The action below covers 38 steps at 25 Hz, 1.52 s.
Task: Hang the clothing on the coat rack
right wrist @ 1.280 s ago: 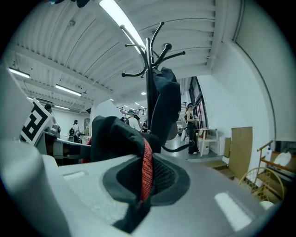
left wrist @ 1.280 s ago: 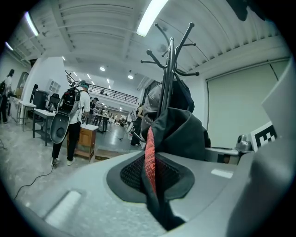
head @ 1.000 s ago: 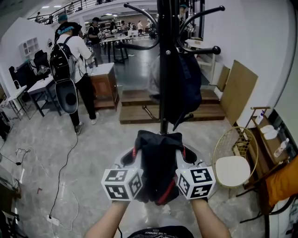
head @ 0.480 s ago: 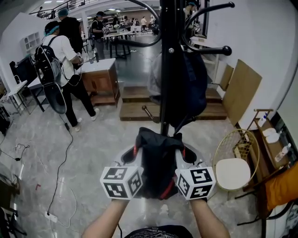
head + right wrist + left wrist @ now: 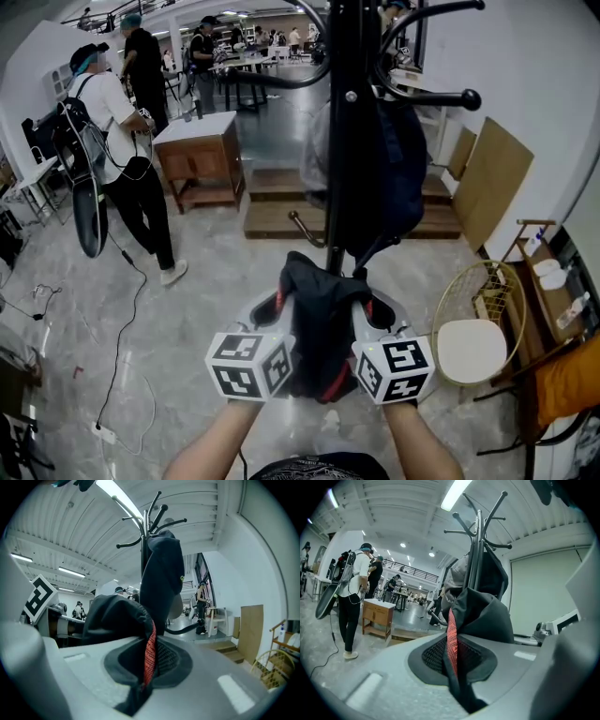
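Observation:
A black garment with red trim (image 5: 319, 323) hangs bunched between my two grippers, low in the head view. My left gripper (image 5: 274, 309) is shut on its left part, the red edge (image 5: 452, 639) pinched between the jaws. My right gripper (image 5: 364, 311) is shut on its right part, the red trim (image 5: 149, 656) clamped the same way. The black coat rack (image 5: 343, 131) stands straight ahead, its pole just beyond the garment. A dark coat (image 5: 389, 178) and a grey one hang on it. Bare hooks (image 5: 441, 97) curve out near its top.
A person with a backpack (image 5: 108, 141) stands at the left beside a wooden cabinet (image 5: 199, 155); others stand farther back. Low wooden steps (image 5: 281, 220) lie behind the rack. A gold wire chair (image 5: 473, 328) stands at the right, near a leaning board (image 5: 487, 183). Cables trail over the floor at the left.
The view has tilted up and closed in a little on the rack. The person with the backpack has walked to the left. Both grippers keep the garment held as before.

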Each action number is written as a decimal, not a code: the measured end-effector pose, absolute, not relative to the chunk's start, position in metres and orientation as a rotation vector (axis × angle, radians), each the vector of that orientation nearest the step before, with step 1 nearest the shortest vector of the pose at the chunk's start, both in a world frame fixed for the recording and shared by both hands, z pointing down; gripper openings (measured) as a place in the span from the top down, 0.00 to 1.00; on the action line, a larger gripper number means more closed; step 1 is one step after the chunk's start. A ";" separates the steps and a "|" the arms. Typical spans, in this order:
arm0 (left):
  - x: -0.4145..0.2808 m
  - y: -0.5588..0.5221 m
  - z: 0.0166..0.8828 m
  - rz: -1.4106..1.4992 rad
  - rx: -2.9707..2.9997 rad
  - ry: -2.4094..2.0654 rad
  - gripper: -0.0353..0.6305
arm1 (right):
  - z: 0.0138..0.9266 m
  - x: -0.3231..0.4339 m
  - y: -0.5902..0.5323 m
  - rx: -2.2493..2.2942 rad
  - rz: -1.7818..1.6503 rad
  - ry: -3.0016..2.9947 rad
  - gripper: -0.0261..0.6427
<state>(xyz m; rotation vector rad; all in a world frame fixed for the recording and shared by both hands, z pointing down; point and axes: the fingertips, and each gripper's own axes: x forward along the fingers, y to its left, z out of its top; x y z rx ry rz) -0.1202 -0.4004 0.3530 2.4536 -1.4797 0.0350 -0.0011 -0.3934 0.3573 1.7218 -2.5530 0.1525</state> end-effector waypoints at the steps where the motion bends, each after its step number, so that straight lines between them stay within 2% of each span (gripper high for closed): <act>1: -0.119 -0.401 0.354 0.038 2.454 -1.479 0.90 | 0.358 -0.002 -0.394 1.719 0.155 -2.554 0.93; 38: -0.109 -0.398 0.388 0.117 2.419 -1.463 0.90 | 0.386 -0.013 -0.396 1.671 0.215 -2.545 0.93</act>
